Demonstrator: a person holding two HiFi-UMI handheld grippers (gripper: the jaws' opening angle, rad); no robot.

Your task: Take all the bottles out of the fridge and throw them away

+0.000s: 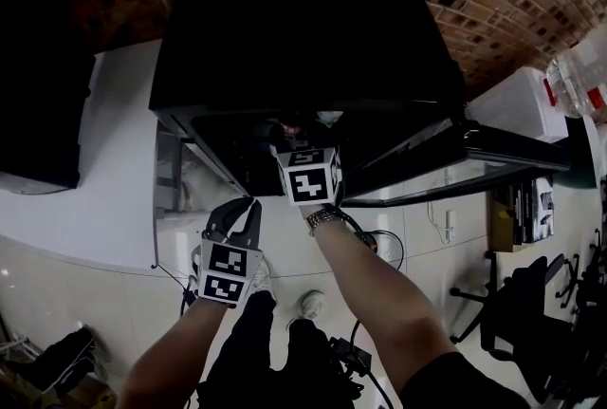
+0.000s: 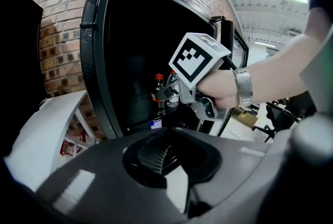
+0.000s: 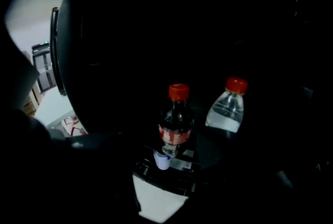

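the right gripper (image 2: 167, 91), jaws spread with nothing pinched, reaches into the open fridge (image 1: 285, 18) and points at the cola bottle (image 3: 177, 119), which stands upright just ahead of it on the dark shelf, with the water bottle (image 3: 227, 111) beside that, to the right. the left gripper (image 1: 245, 210), jaws pressed together on nothing, hangs outside the fridge front, so the right one is plainly nearer. the cola bottle is dark with a red cap and a red label band; the water bottle is clear, also red-capped.
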